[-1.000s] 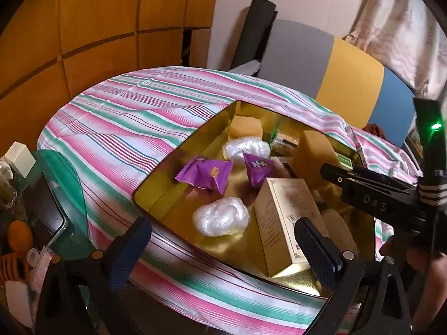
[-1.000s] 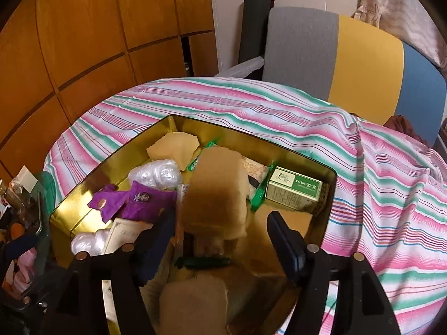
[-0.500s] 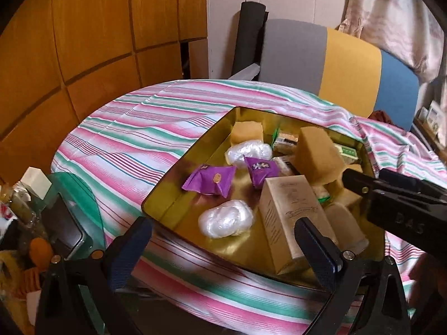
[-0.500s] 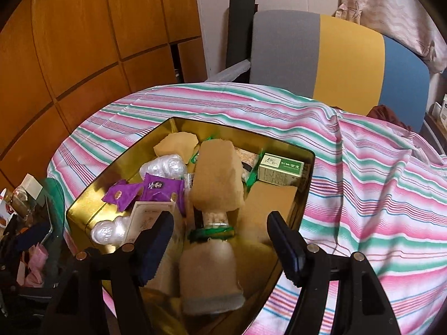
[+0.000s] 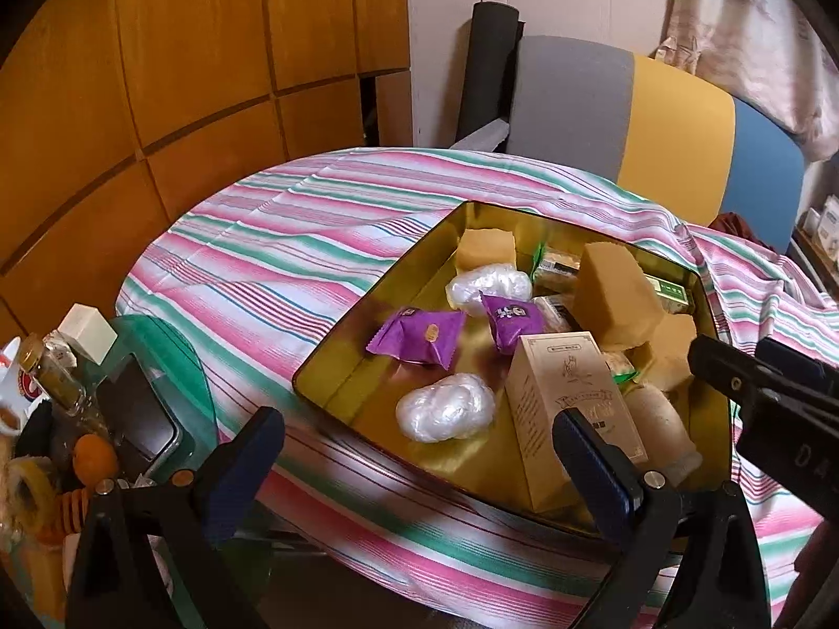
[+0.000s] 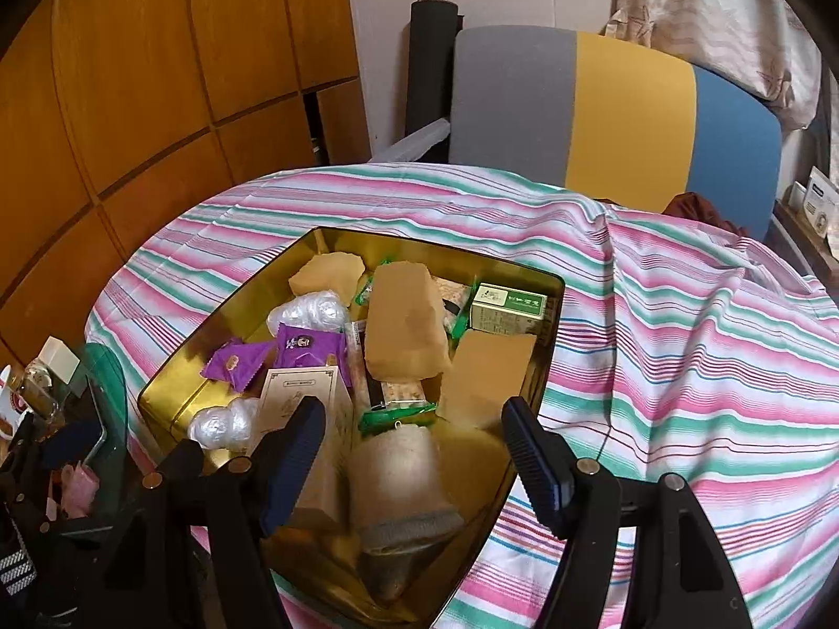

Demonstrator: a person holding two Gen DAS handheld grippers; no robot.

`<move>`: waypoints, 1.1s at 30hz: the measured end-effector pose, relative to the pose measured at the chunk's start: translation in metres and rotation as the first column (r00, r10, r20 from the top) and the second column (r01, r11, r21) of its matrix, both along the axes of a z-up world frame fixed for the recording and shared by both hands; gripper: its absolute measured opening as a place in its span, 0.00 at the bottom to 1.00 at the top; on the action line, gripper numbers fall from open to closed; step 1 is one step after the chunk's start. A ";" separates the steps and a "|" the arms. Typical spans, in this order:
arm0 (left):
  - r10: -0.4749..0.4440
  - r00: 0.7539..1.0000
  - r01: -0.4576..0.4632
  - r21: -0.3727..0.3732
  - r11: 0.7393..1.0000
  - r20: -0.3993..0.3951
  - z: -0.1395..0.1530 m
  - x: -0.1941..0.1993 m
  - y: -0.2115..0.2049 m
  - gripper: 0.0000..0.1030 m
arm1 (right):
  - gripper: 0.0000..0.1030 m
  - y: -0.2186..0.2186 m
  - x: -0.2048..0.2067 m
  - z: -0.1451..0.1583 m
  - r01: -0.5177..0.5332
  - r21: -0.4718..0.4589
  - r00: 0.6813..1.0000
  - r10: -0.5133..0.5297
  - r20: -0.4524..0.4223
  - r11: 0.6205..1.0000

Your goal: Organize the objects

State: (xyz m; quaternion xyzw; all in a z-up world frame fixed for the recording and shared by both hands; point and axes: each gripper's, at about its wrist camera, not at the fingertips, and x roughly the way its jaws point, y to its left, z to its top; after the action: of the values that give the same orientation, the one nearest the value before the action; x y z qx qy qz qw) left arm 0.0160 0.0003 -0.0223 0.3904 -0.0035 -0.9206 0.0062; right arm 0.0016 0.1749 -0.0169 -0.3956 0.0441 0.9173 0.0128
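A gold tin tray (image 5: 367,314) lies on the striped tablecloth (image 5: 293,241). It holds two purple packets (image 5: 419,338), two white wrapped balls (image 5: 445,414), a beige box (image 5: 571,409), tan blocks (image 6: 404,325), a green box (image 6: 508,309) and a beige roll (image 6: 398,477). My left gripper (image 5: 419,461) hangs open above the tin's near edge, nothing between its fingers. My right gripper (image 6: 414,451) is open above the tin's near corner. The roll shows between its fingers from above, but the pads are clear of it. The right gripper's black body (image 5: 760,393) juts in at the right of the left wrist view.
A chair back in grey, yellow and blue (image 5: 629,120) stands behind the round table. A glass side table (image 5: 147,367) at the left carries a bottle (image 5: 52,367) and small clutter. Wooden wall panels (image 6: 131,105) close the left side. Bare striped cloth (image 6: 681,340) spreads right of the tin.
The right gripper has risen and drawn back, so the tin's contents look smaller and farther. The left view has swung slightly, showing more of the chair. Neither gripper's opening has changed.
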 end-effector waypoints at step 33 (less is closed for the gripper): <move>0.034 0.998 -0.033 -0.022 0.999 0.052 0.008 -0.001 -0.007 1.00 | 0.69 -0.006 0.012 -0.003 0.120 0.044 0.992 -0.121 0.027 0.992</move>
State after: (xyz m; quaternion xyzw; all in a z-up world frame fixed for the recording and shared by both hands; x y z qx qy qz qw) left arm 0.0154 -0.0065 -0.0145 0.4142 -0.0067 -0.9098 0.0255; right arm 0.0140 0.1693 -0.0199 -0.4052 0.0482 0.9097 0.0774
